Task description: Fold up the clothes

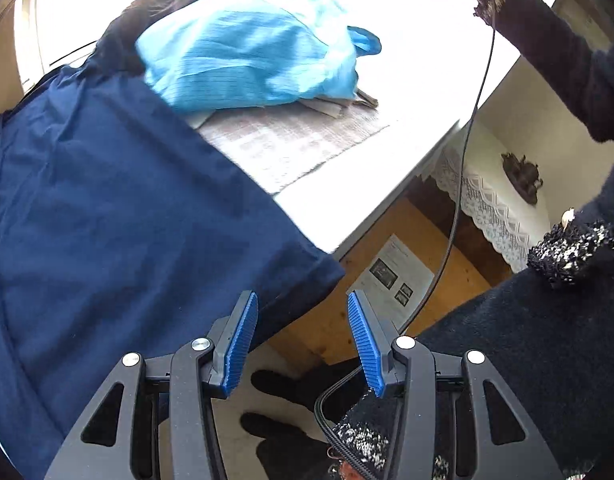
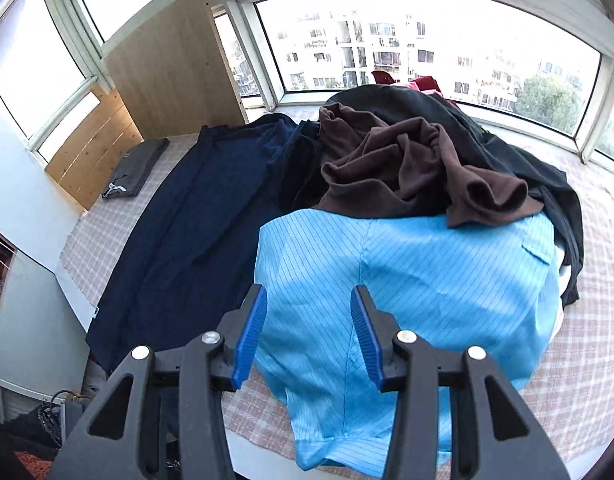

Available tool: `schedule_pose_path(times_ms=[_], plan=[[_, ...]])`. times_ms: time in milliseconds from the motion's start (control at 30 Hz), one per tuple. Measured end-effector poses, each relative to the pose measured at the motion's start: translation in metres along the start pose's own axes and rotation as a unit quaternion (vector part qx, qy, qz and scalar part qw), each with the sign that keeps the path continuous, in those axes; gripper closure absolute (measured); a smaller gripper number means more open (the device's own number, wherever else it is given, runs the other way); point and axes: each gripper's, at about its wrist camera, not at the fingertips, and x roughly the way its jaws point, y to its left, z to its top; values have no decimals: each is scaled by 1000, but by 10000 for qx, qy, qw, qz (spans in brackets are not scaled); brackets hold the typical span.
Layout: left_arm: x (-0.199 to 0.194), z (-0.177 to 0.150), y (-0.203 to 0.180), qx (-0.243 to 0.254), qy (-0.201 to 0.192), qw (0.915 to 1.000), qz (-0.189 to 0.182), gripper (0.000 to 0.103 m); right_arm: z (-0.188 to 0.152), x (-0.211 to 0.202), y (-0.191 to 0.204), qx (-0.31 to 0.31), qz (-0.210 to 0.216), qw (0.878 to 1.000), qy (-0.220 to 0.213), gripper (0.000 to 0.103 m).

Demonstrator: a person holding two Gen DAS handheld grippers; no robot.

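A dark navy garment [image 1: 119, 208] lies spread over the table's near left and hangs over its edge. My left gripper [image 1: 303, 302] is open just off that hanging corner, with nothing between its fingers. A light blue striped garment [image 1: 247, 64] is heaped behind it. In the right wrist view the same light blue garment [image 2: 407, 288] lies right under my open right gripper [image 2: 309, 298], which hovers above its near part. A brown garment [image 2: 411, 168] and a black one [image 2: 507, 148] pile up behind it, with the navy garment [image 2: 195, 216] stretched out to the left.
A checked cloth [image 2: 579, 320] covers the white table [image 1: 387, 184]. A folded grey item [image 2: 135, 172] lies at the far left by a wooden panel [image 2: 167, 80]. A person's dark sleeve [image 1: 555, 56] and a cable [image 1: 467, 152] cross the right side. Windows ring the far side.
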Motion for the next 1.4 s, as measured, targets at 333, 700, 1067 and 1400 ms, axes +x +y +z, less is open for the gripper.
schedule_pose_path(times_ms=[333,700,1067,1400], plan=[[52,12,-27,644,240,9889,1317,58,-23,13,1,267,367,9990,23,60],[-9,39,-3,-183,-361,9983,421,56,74,48,53,-463,88,9986,-256,60],[-2,178,212,-2251,-1806,9541,797,48,227,166,67,-1269,-261,9889,723,60],[85,232,296,-3386,-1675,9254,315,48,272,207,52,-1240,47,9813,1469,60]])
